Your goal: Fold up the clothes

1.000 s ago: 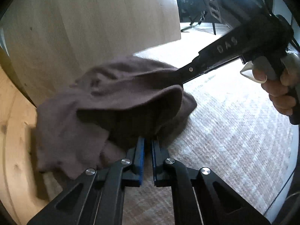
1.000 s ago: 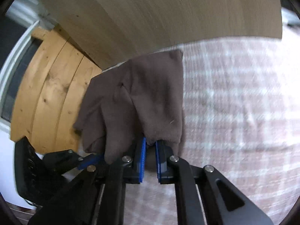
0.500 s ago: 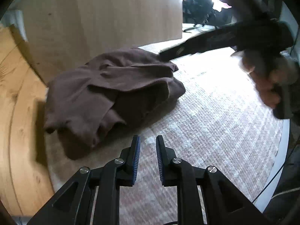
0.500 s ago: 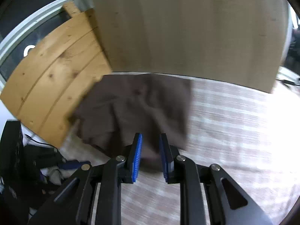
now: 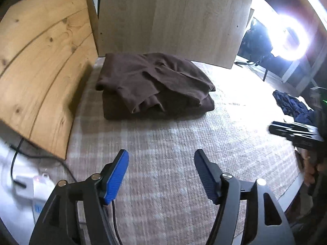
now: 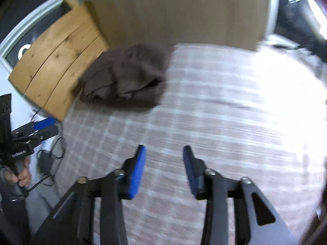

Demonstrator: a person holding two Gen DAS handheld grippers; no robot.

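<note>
A dark brown garment [image 5: 155,85] lies folded in a pile on the checked cloth surface [image 5: 184,143], in the far left corner against the wooden boards; it also shows, blurred, in the right wrist view [image 6: 126,75]. My left gripper [image 5: 161,163] is open and empty, well back from the pile. My right gripper [image 6: 164,159] is open and empty too, also well back. Each gripper shows at the edge of the other's view: the right one [image 5: 294,132], the left one [image 6: 34,130].
A pine board [image 5: 40,71] stands at the left and a pale board [image 5: 173,16] at the back. A dark blue garment [image 5: 292,106] lies at the right edge. A bright ring lamp [image 5: 286,38] glares at the far right. Cables and a white device [image 5: 30,183] lie left.
Both grippers let go of the brown garment, opened and pulled back from it. The garment now rests in the corner as a folded pile.
</note>
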